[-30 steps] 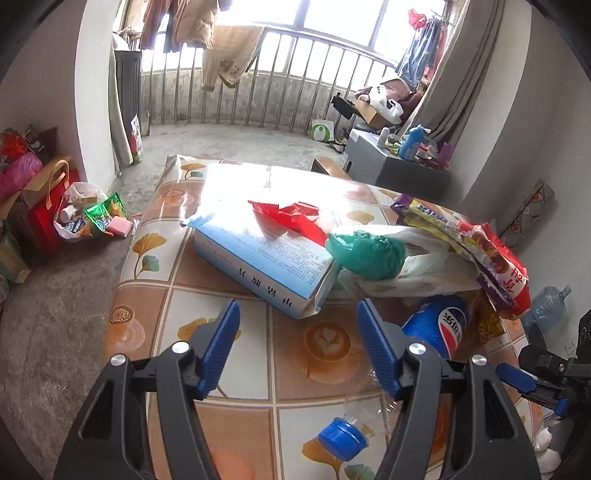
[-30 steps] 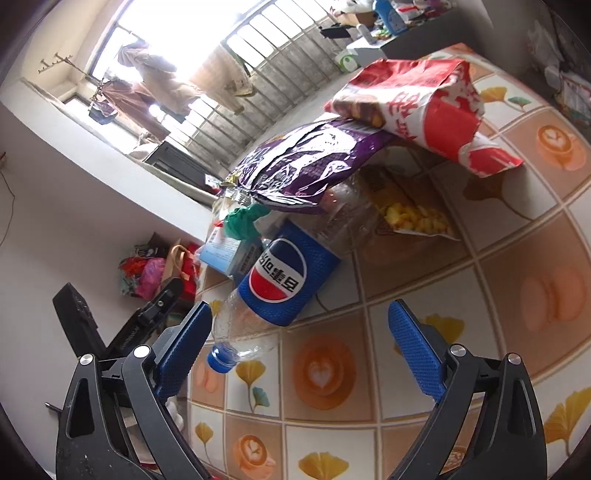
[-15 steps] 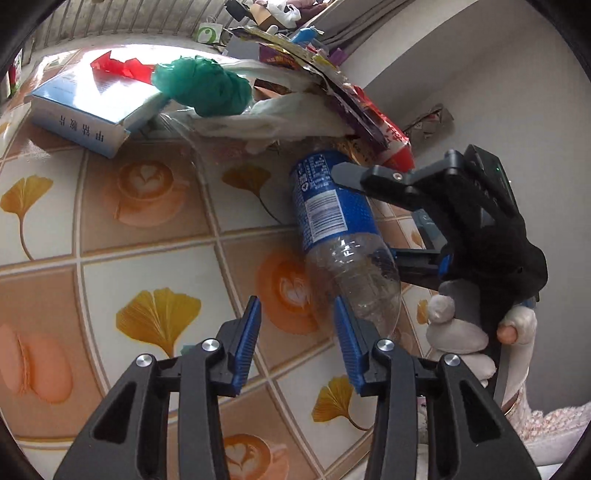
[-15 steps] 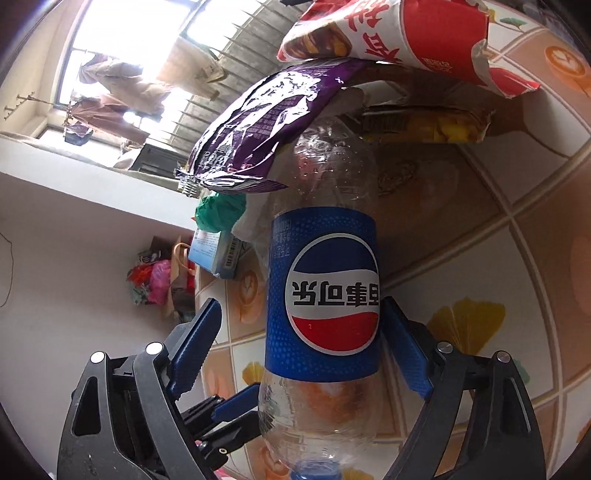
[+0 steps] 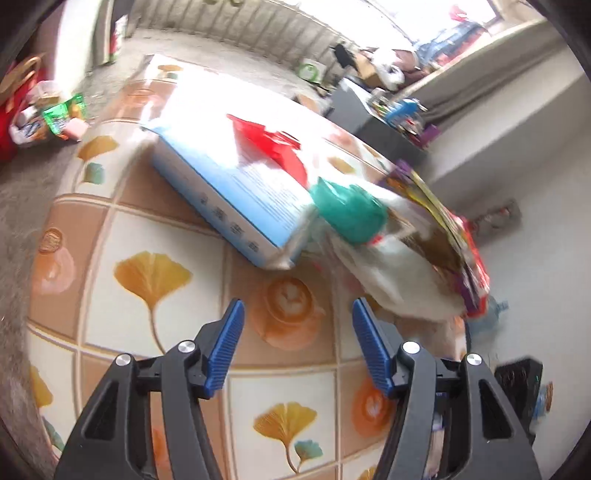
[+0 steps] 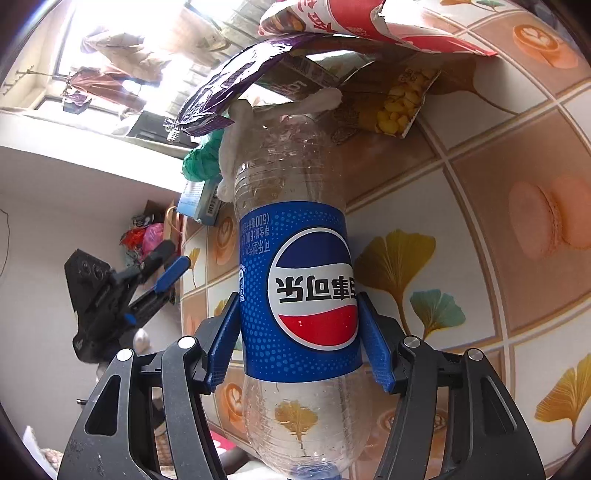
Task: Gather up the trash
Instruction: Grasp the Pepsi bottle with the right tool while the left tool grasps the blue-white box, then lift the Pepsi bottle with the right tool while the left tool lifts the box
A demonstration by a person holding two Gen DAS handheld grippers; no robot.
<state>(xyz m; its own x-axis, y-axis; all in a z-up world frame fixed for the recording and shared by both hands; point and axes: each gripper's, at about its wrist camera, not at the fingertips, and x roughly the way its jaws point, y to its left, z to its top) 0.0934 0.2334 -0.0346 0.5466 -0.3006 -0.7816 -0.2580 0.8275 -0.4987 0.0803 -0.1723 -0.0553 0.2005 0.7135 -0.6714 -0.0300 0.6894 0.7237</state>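
An empty Pepsi bottle (image 6: 299, 280) with a blue label sits between the blue pads of my right gripper (image 6: 298, 338), which is shut on its label, cap end toward the camera. My left gripper (image 5: 297, 349) is open and empty above the patterned tablecloth (image 5: 147, 258); it also shows in the right wrist view (image 6: 162, 277). Ahead of it lie a blue-and-white box (image 5: 229, 195), a red wrapper (image 5: 269, 147), a green crumpled bag (image 5: 347, 210), a white plastic bag (image 5: 399, 280) and snack wrappers (image 5: 461, 236). The right wrist view shows a purple wrapper (image 6: 236, 85) and a red-and-white one (image 6: 369, 22).
A corn snack packet (image 6: 395, 107) lies beyond the bottle. Bags (image 5: 44, 114) sit on the floor at the left. A dark cabinet (image 5: 376, 125) with clutter stands behind the table. The table's left edge (image 5: 40, 221) drops to the grey floor.
My right gripper has closed in on the bottle and now grips its label. My left gripper has swung back from the bottle to face the box and wrappers, and its jaws have widened.
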